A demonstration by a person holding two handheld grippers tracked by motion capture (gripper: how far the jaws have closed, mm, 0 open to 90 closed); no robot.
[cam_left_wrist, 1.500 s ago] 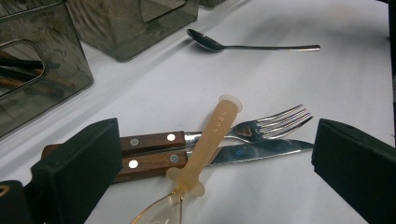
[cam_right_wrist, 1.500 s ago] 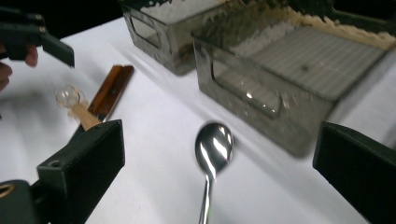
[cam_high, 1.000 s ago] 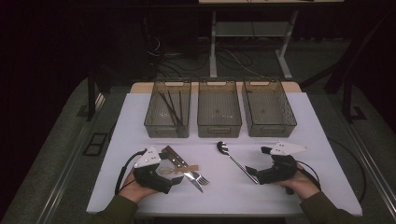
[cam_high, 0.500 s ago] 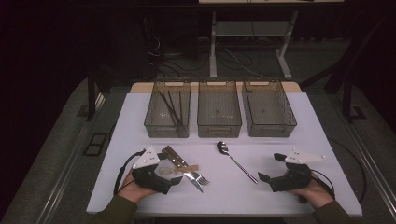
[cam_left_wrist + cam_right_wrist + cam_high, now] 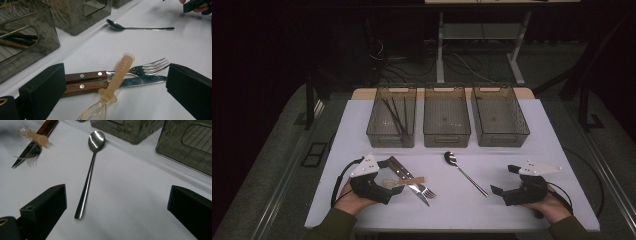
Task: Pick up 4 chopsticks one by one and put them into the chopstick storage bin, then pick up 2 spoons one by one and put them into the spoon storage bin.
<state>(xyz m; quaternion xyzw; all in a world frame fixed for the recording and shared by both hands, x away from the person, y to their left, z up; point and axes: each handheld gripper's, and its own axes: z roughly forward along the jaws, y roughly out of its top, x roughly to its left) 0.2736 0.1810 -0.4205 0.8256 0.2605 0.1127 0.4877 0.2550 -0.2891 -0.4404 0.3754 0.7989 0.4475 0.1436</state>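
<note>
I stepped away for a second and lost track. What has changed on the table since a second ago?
The right gripper has pulled back from the metal spoon, toward the table's right near edge, jaws open and holding nothing. The left gripper stays open over the plastic spoon, fork and knife. That cutlery, the metal spoon, the three bins and the chopsticks in the left bin lie as before.

Cutlery and bins on the table, counted

Three grey bins [image 5: 392, 117] [image 5: 447, 117] [image 5: 499, 117] stand in a row; the left one holds about three dark sticks [image 5: 396, 116], exact count unclear. On the white table lie one metal spoon [image 5: 464, 172], one wooden-handled fork [image 5: 140, 70], one wooden-handled knife [image 5: 125, 82] and one amber plastic spoon [image 5: 117, 80]. Two grippers [image 5: 399, 182] [image 5: 504, 180]
</note>
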